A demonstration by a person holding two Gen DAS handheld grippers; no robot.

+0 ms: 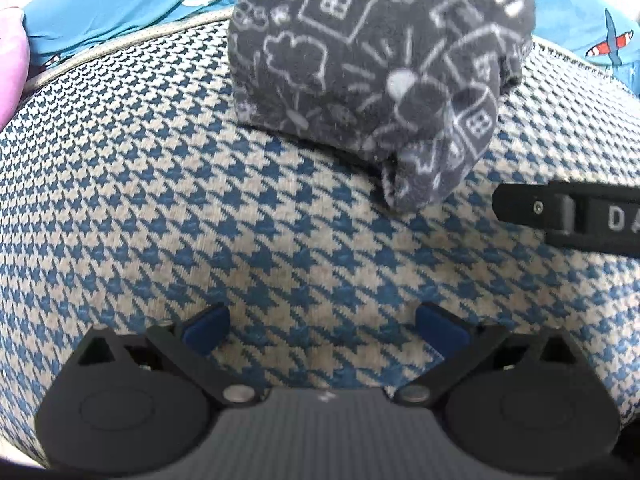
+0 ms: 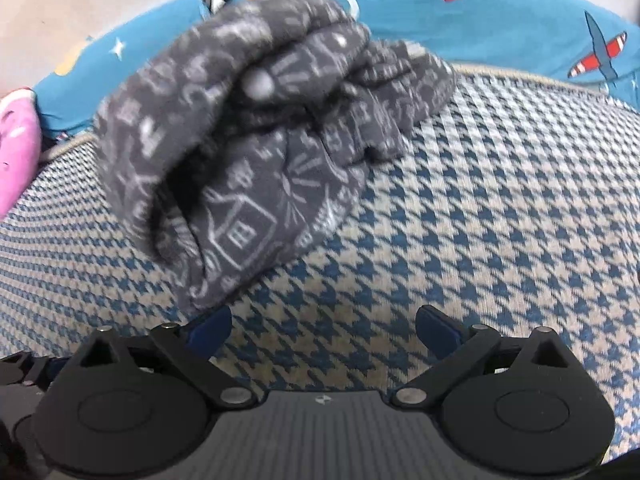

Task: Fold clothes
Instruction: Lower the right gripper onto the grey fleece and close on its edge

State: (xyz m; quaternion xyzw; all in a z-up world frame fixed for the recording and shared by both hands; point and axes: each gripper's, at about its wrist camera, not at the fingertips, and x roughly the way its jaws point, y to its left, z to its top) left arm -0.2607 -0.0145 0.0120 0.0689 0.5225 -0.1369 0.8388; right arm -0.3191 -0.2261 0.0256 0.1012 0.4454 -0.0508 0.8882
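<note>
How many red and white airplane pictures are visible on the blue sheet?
1. The airplane print lies on the blue sheet at the far right, beyond the houndstooth cushion. Others may be hidden behind the gray garment.

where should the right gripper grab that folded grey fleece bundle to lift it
Judging from the right wrist view, take the grey fleece bundle at its near rounded end, coming in low from the front. That end overhangs towards the open right gripper, and its stacked layers are all exposed there, so one pinch could probably catch them together.
</note>
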